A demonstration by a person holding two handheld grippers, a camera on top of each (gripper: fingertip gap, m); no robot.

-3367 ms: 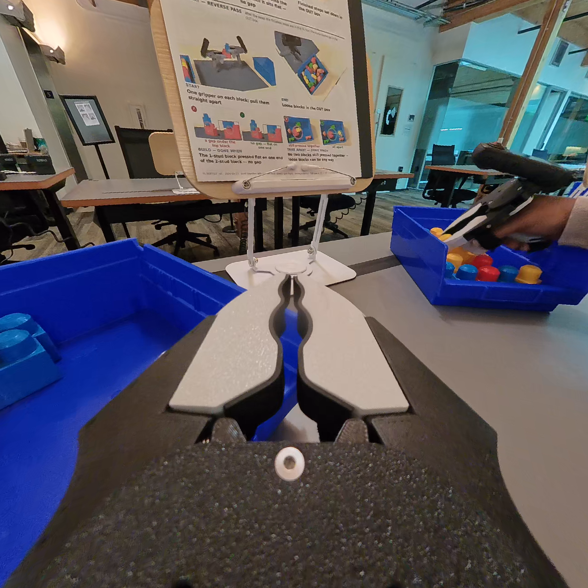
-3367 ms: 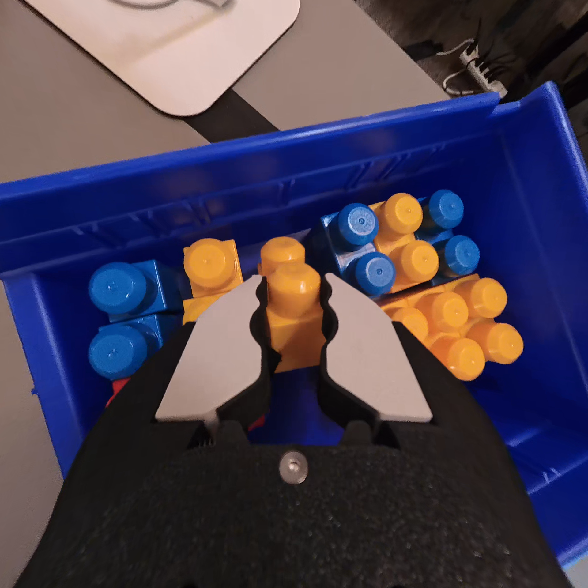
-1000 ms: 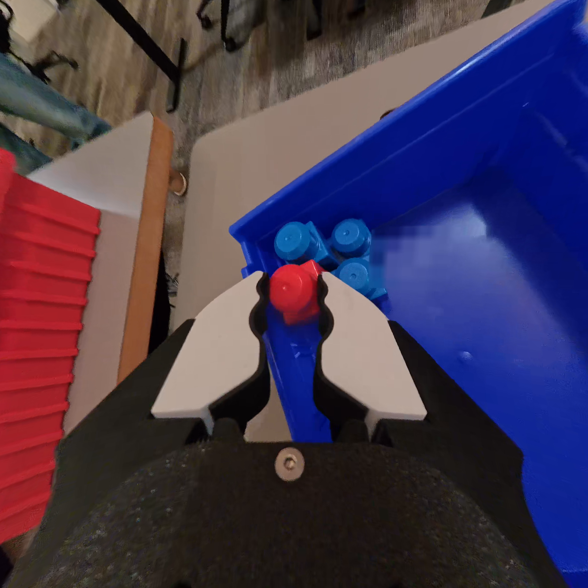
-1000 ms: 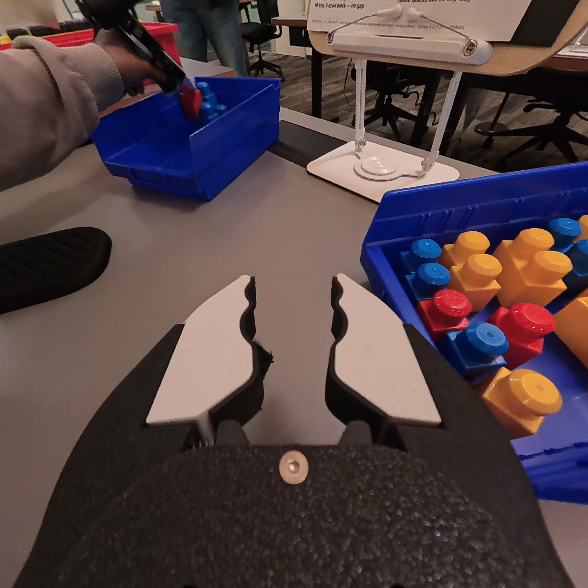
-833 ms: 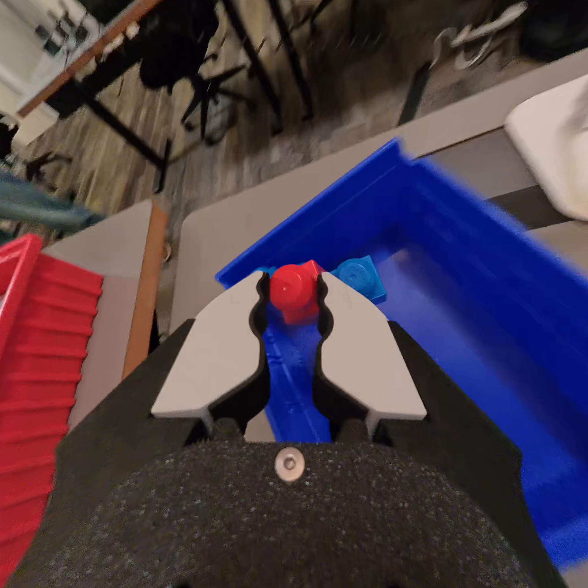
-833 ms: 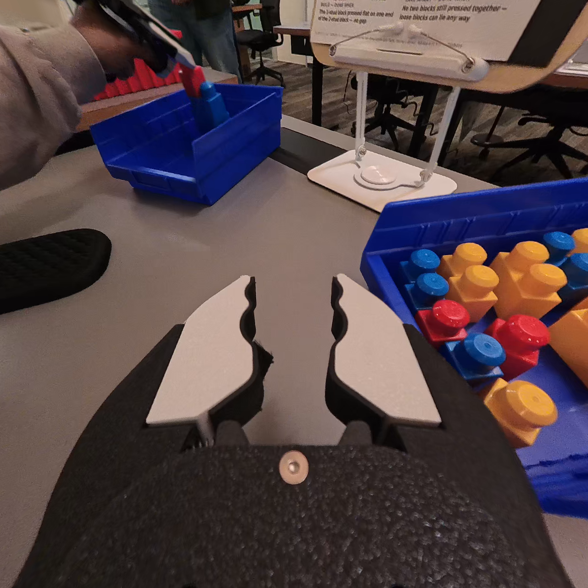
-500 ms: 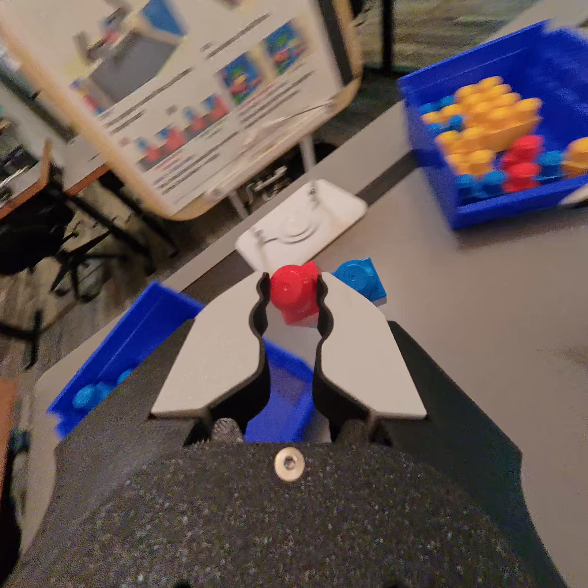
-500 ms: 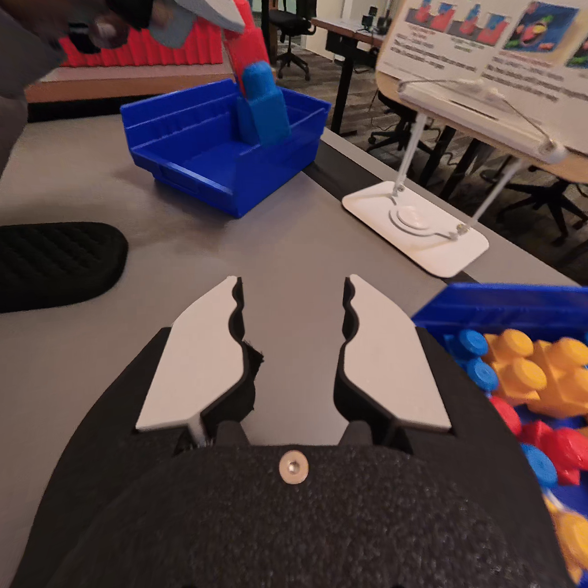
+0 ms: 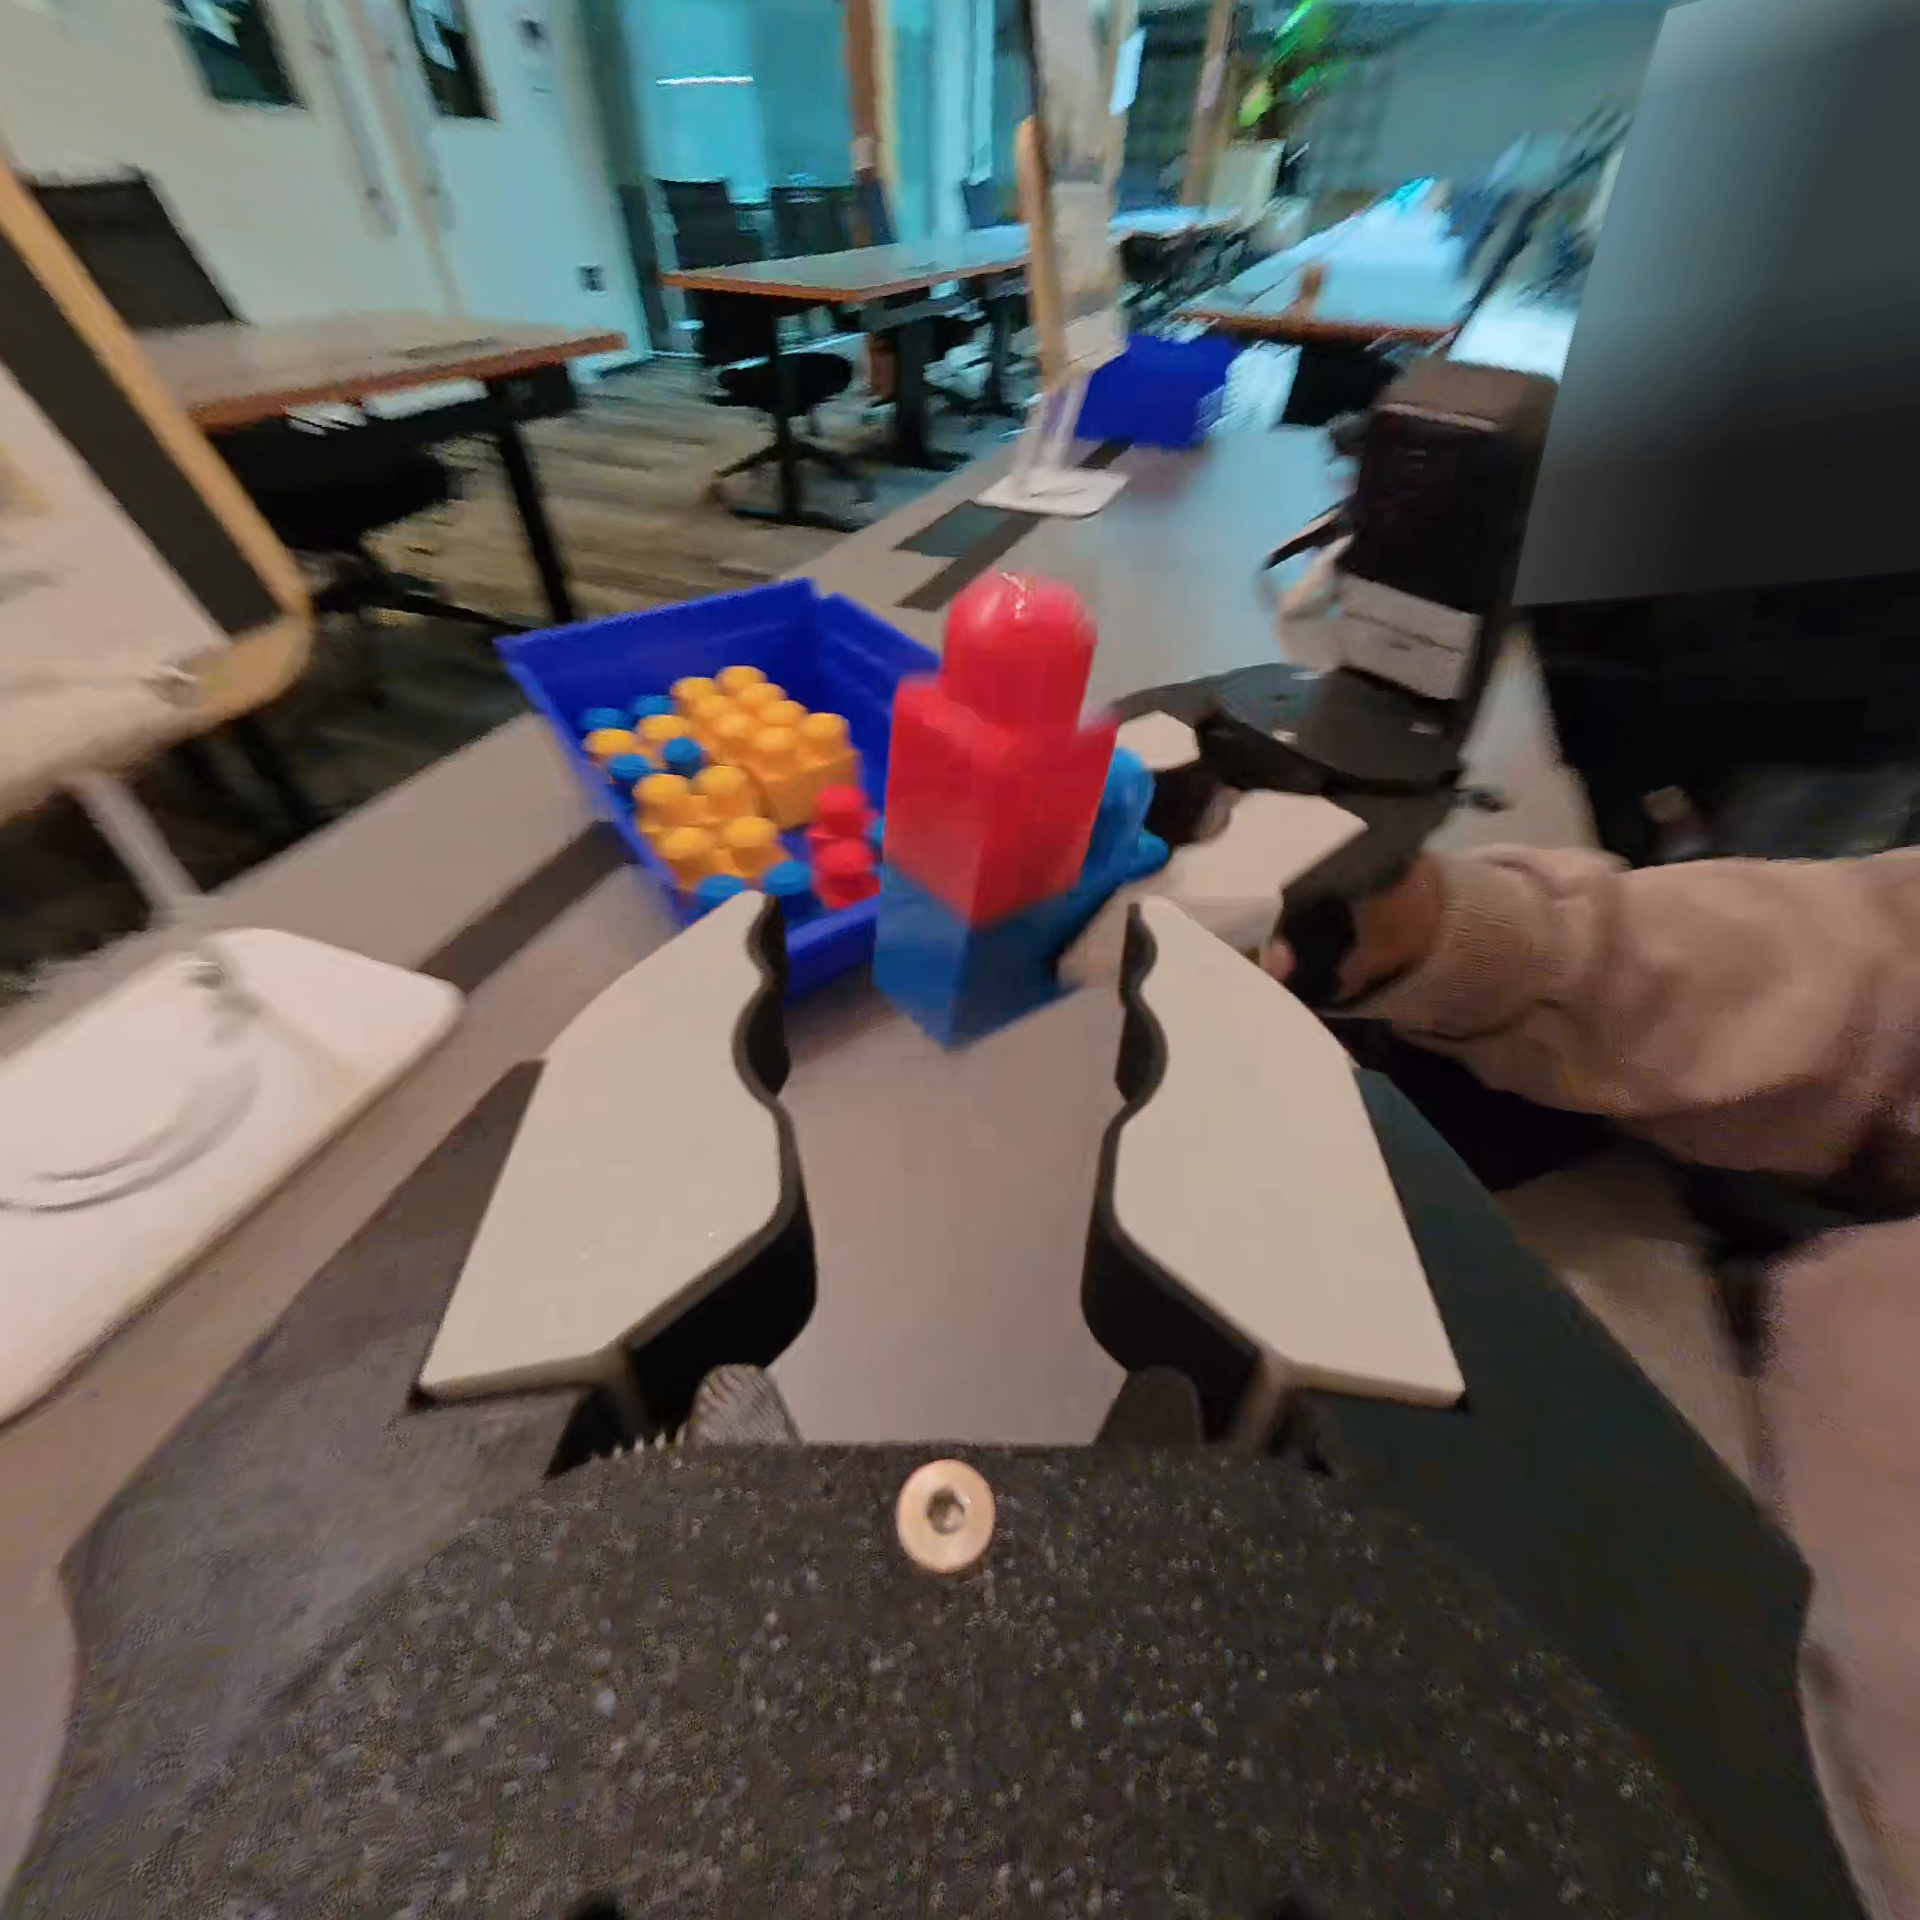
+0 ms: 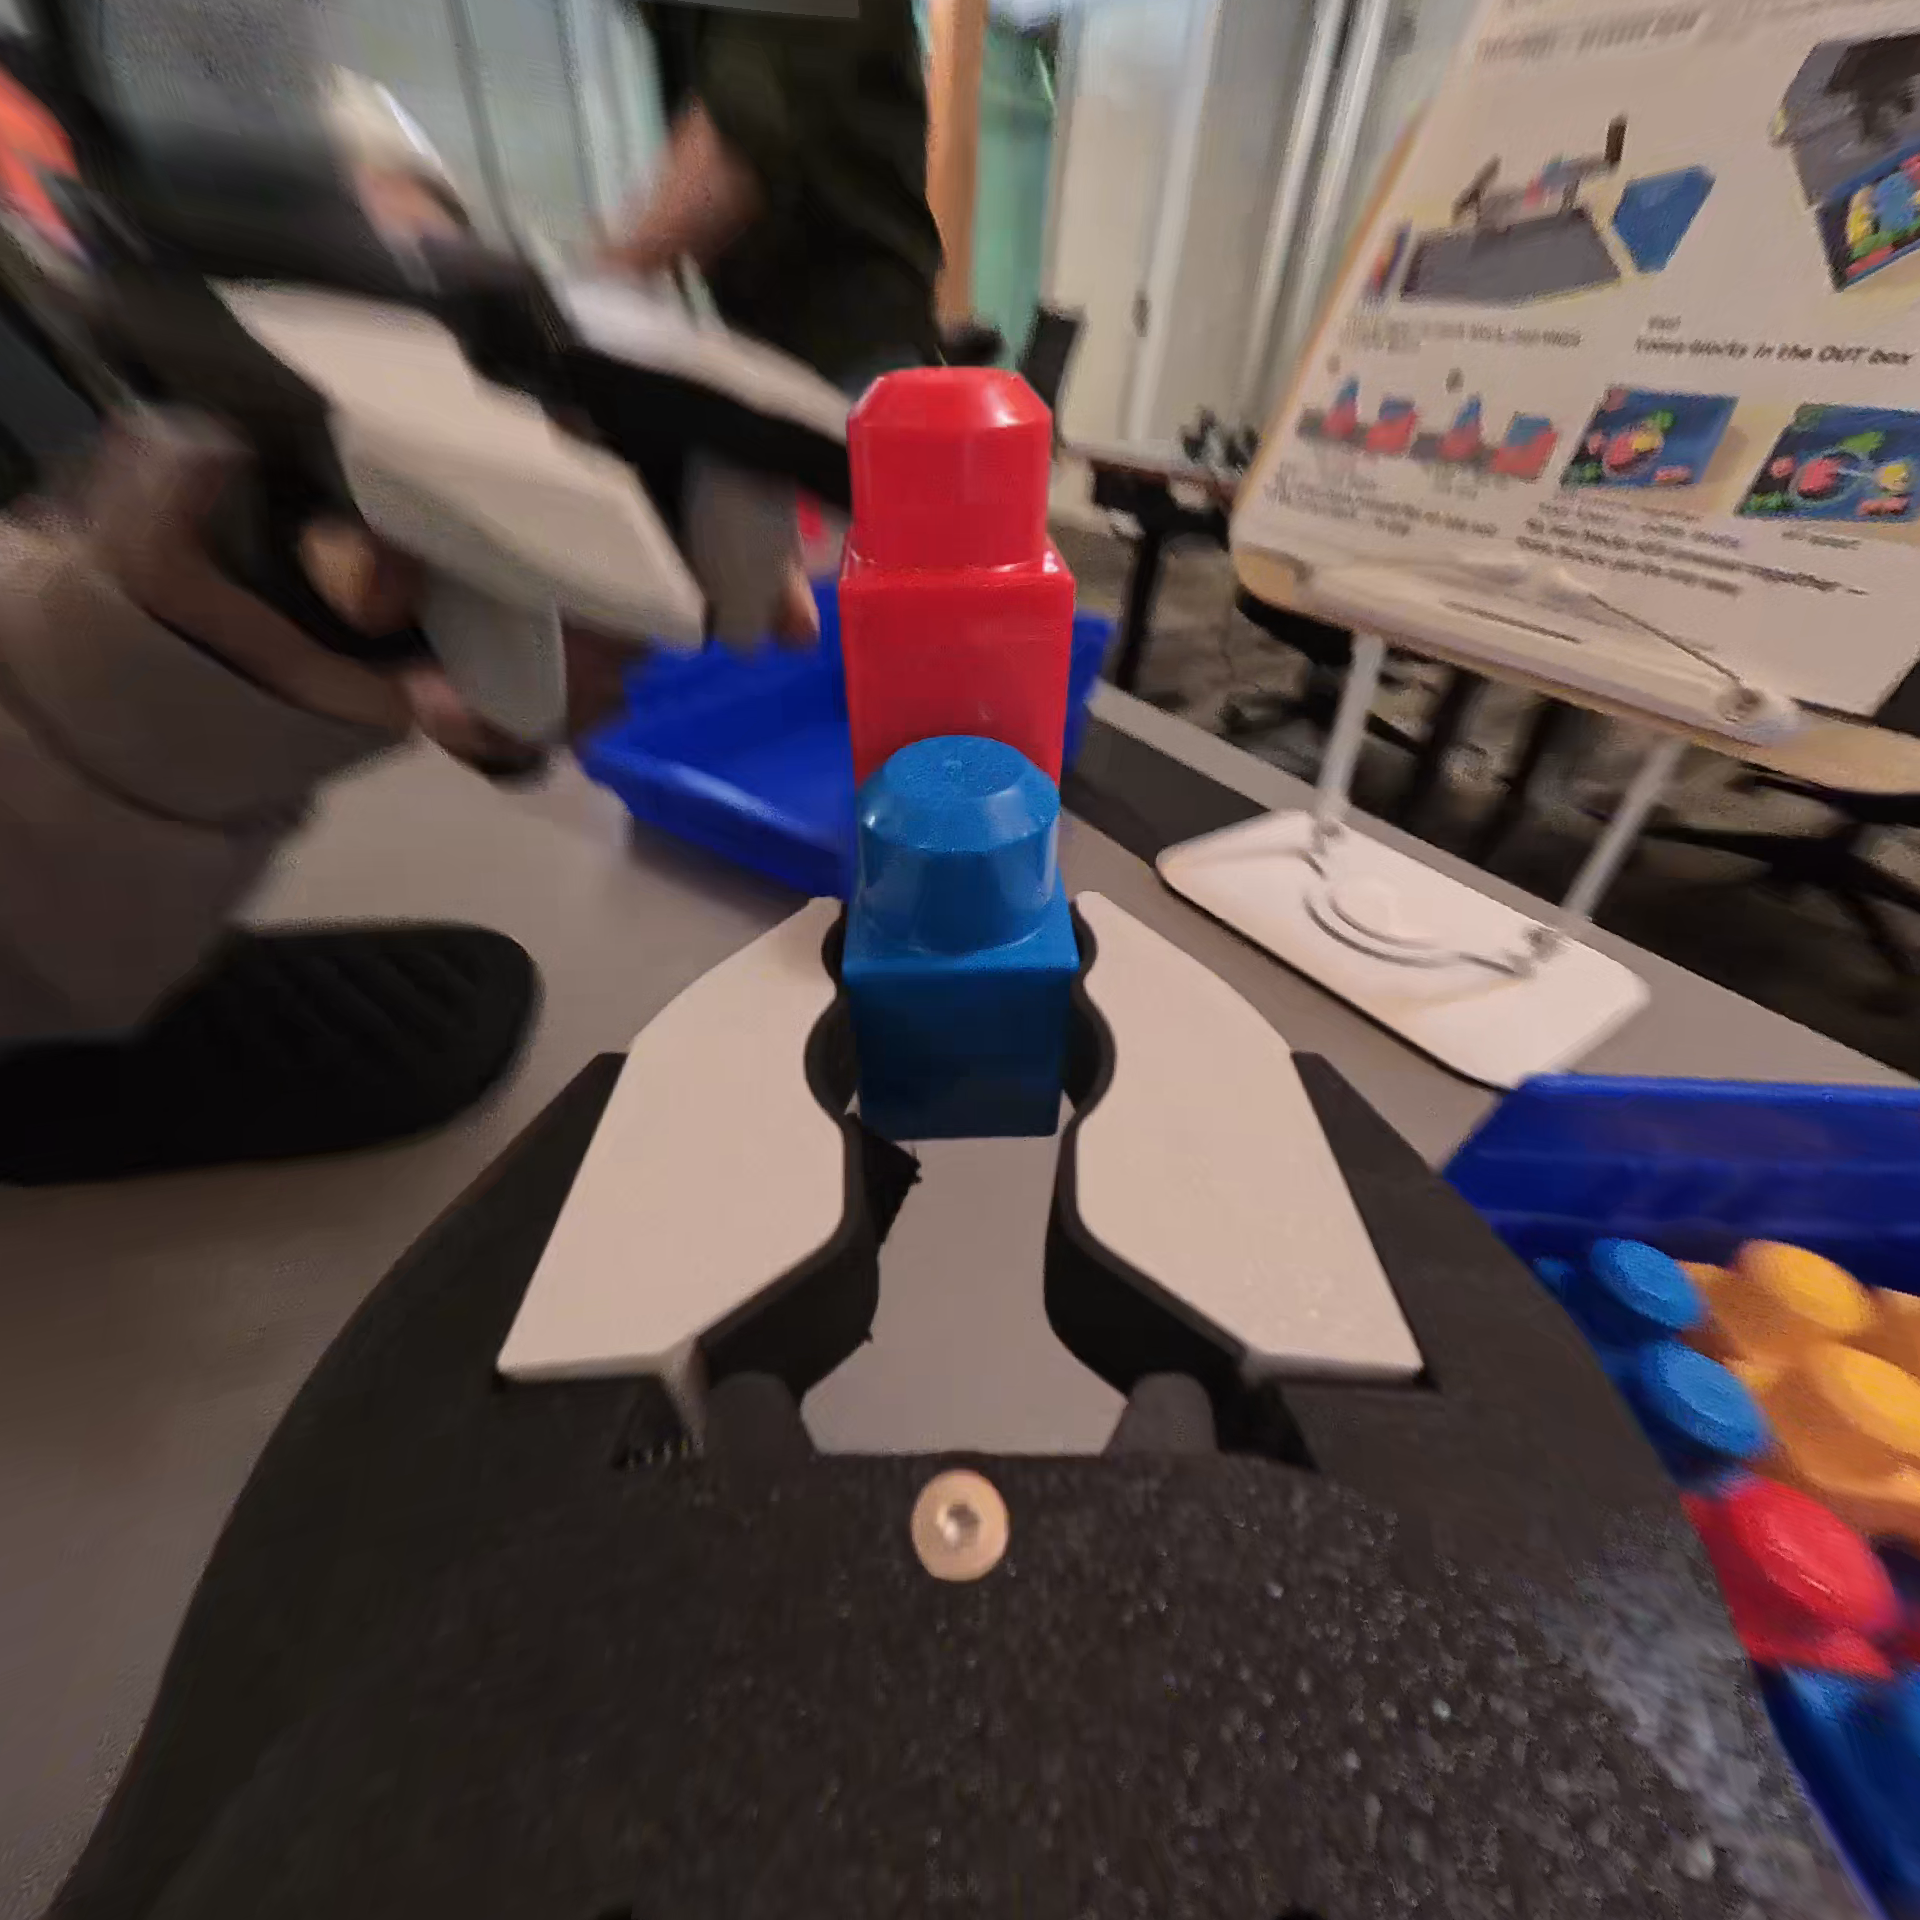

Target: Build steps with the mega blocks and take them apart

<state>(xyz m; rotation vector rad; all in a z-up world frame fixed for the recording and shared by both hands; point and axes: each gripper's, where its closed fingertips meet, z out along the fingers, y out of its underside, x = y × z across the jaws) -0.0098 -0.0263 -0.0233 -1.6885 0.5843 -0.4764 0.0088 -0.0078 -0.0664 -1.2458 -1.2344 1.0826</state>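
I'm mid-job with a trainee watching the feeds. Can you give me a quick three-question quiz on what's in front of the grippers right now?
1. True or false: the left gripper is open and empty.
2. The stack is a red block pressed onto a blue block. The right gripper is shut on: A) the red one; B) the blue one; C) neither.
3. Fill in: most of the loose blocks in the blue bin behind the stack are ___.

Key: 1 true; 2 B; 3 yellow.
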